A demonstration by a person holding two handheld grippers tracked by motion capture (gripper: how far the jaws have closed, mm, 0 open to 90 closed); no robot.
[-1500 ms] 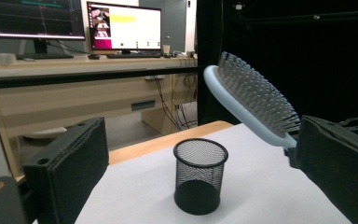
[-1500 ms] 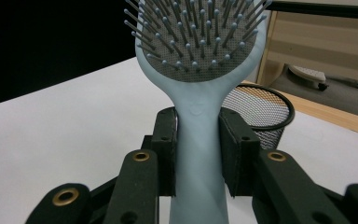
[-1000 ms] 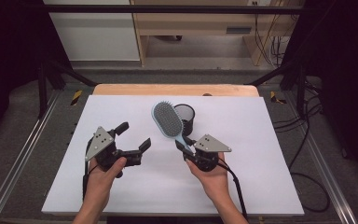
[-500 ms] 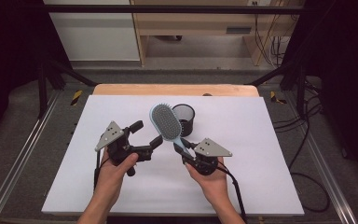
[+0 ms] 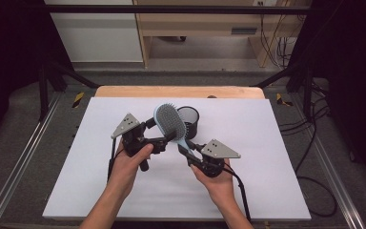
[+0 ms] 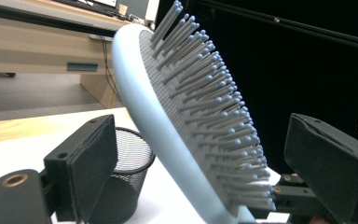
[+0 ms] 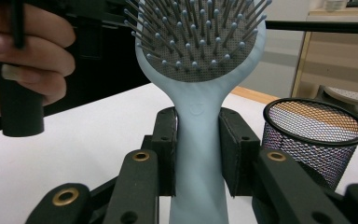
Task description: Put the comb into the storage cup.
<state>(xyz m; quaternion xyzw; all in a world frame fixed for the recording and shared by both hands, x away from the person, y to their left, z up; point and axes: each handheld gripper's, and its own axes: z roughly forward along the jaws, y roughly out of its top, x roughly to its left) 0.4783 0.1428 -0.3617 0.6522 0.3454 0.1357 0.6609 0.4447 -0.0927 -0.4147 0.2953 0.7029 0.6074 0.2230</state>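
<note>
I see a pale blue hairbrush held up above the white surface, near its middle. Its oval head tilts up and away from me, grey bristles facing my left side, and its handle slants down toward my right. My right gripper is closed on that handle: in the right gripper view the two black padded jaws press against both sides of the handle, with the bristled head rising above them. My left gripper is open. In the left gripper view its two jaws stand wide apart on either side of the brush head, one pad behind the smooth blue back and one facing the bristles, neither touching it. My left hand wraps that gripper's grip; my right hand holds the other from below. Just behind the brush stands a black wire mesh cup, upright on the surface, its mouth open upward.
</note>
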